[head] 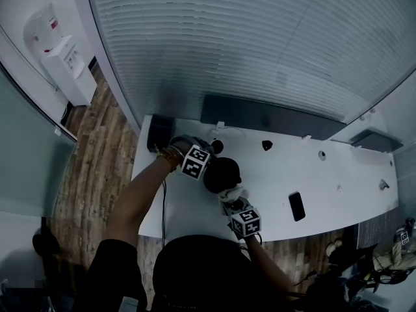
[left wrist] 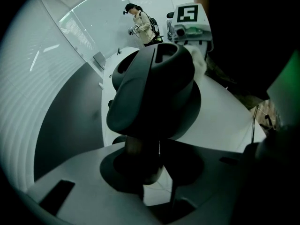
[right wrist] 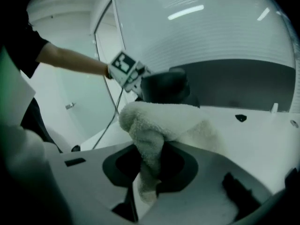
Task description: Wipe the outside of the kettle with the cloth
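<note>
**Left arm** (head: 140,194): bare forearm stretched forward and to the right over the table's near-left part, with a bracelet at the wrist.
**Left gripper** (head: 207,166): marker cube on top. Its jaws are clamped on the handle of the kettle (head: 221,174), as its own view shows.
**Right arm:** mostly hidden under the head, drawn in close to the body.
**Right gripper** (head: 236,205): near the table's front edge, pointing away from the body at the kettle. Its jaws are closed on a fold of the cloth (right wrist: 159,121), which bunches over and ahead of them.

**Kettle:** black and rounded, held between the two grippers over the table's left half. Whether its base touches the table cannot be told.
**Cloth:** white terry, lying against the kettle's side nearest the body.

**Room, largest first**
- Blinds (head: 247,44): pale slatted wall behind the table.
- Floor (head: 97,148): wood planks to the table's left.
- Table (head: 351,194): white, long, with a curved front.
- Panel (head: 260,117): a dark strip along the table's back edge.
- Dispenser (head: 62,57): white, against the left wall.
- Box (head: 159,133): black, at the table's back-left corner.
- Person (left wrist: 140,25): stands far off beyond the table, seen in the left gripper view.
- Phone (head: 296,205): dark, flat on the table, well right of the kettle.
- Cable (head: 163,200): thin and dark, running across the table's left end toward its front edge.
</note>
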Motion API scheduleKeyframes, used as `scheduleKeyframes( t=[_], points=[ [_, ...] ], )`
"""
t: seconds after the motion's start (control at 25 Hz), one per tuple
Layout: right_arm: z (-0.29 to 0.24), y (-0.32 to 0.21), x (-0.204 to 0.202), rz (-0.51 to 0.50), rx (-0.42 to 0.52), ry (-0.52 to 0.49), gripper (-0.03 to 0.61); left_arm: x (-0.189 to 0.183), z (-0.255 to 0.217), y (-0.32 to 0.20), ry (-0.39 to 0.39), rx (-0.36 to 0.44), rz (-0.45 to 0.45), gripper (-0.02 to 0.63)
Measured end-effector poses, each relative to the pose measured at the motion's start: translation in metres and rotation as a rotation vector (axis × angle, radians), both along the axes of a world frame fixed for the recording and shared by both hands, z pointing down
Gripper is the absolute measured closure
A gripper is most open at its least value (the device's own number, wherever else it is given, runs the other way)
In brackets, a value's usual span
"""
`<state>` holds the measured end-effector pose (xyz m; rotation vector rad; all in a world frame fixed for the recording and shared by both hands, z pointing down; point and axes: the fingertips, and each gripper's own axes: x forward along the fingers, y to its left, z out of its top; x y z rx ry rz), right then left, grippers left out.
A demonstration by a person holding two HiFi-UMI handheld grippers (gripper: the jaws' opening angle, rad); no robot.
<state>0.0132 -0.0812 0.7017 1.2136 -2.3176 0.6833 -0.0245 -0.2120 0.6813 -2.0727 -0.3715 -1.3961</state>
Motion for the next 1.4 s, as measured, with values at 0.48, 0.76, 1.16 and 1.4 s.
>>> scheduleKeyframes(
  t=[0.48,0.76,1.16,1.4],
  points=[
    [0.002,-0.007,0.079,0.349,-0.118,-0.298,0.512,0.002,0.004,0.006,-0.01,-0.008,0.044,0.486],
    [-0.115,-0.07,0.064,0.163,0.115,-0.66,0.512,-0.004,0.001,0.005,-0.004,-0.022,0.097,0.487],
    [-0.041,-0.103,0.096,0.545,-0.043,-0.904,0.513,-0.001,0.008,-0.005,-0.017,-0.017,0.141,0.488],
    [0.06,-0.068,0.088,0.604,-0.311,-0.648,0.514,0.001,0.006,0.003,0.003,-0.005,0.133,0.487]
  ],
)
